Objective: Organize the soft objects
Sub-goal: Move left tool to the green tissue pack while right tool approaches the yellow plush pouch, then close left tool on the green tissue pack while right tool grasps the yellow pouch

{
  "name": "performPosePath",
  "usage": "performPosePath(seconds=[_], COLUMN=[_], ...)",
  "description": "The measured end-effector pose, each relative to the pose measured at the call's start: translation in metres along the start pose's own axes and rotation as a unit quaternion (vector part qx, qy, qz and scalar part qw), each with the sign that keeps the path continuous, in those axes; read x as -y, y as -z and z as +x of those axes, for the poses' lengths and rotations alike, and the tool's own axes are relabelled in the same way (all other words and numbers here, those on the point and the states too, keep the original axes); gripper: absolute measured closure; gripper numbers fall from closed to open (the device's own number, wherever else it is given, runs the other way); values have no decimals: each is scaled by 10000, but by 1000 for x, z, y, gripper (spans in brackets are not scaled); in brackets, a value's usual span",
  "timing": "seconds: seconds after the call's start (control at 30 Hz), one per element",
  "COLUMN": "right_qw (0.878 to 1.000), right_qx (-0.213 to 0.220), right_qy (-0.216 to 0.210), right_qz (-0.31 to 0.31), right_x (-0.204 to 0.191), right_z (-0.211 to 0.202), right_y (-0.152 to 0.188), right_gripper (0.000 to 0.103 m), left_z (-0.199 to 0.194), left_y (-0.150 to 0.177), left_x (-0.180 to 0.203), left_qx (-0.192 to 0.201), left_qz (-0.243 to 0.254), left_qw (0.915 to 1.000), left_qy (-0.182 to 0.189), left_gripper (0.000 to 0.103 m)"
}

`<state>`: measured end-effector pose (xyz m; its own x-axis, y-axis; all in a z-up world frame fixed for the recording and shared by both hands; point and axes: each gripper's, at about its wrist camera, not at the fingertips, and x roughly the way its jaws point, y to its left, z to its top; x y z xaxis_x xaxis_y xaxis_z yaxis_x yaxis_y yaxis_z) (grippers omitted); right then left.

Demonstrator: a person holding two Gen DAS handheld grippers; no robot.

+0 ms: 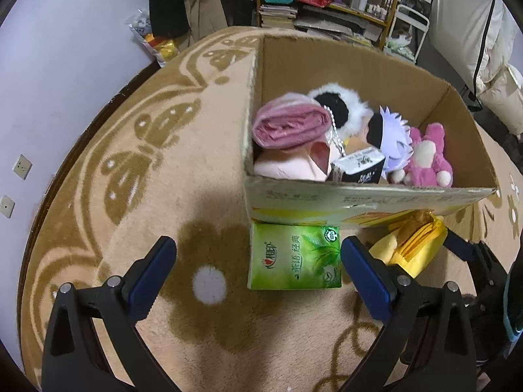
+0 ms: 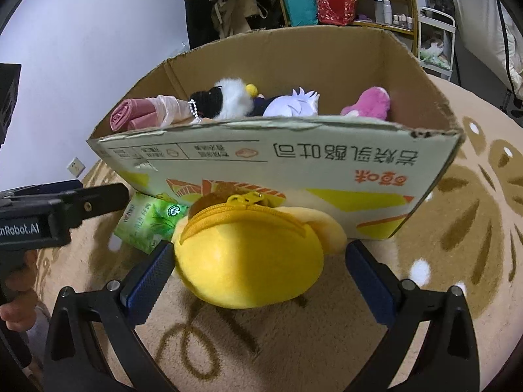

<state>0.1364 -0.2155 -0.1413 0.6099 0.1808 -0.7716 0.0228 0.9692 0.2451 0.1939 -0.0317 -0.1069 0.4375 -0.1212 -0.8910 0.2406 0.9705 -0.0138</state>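
Left wrist view first: the left gripper (image 1: 258,261) hangs over the beige patterned carpet (image 1: 98,170) with its blue fingers (image 1: 153,271) spread wide and nothing between them. Just ahead lies a green tissue pack (image 1: 294,256), flat on the carpet and tucked against the near wall of the cardboard box (image 1: 359,201). Inside the box sit a rolled pink bag (image 1: 287,124), a black-and-white fluffy toy (image 1: 340,104), a white-haired doll (image 1: 392,137), a pink plush (image 1: 428,156) and a small dark carton (image 1: 359,165) (quite a crowd in there). Off to the right, the yellow plush pouch (image 1: 408,245) rests by the box.

Right wrist view now: the right gripper (image 2: 260,264) has its fingers apart, straddling the yellow plush pouch (image 2: 248,254). The left pad looks to be touching the pouch; the right pad stands clear of it. The pouch sits on the carpet (image 2: 457,261), zip upward, right against the box's (image 2: 294,160) printed front wall. The tissue pack (image 2: 147,222) peeks out at left, with the left gripper's black body above it.
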Motion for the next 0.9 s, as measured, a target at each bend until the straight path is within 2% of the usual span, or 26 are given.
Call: performPosePath(seconds=[0.6, 0.83, 0.9], right_qw=[9997, 9995, 9994], right_qx=[-140, -218, -239], right_qy=[-166, -179, -180], right_qz=[-82, -160, -191], right_x=[6, 3, 3], right_z=[17, 24, 26], right_y=[-1, 4, 4], right_gripper=[0, 0, 0], left_z=[36, 50, 58], left_y=[5, 5, 6], left_x=[11, 12, 11], left_qx=[-400, -579, -634], left_qz=[200, 96, 135], left_qw=[9990, 9979, 9977], left_qy=[-27, 256, 198], left_gripper=[3, 3, 3])
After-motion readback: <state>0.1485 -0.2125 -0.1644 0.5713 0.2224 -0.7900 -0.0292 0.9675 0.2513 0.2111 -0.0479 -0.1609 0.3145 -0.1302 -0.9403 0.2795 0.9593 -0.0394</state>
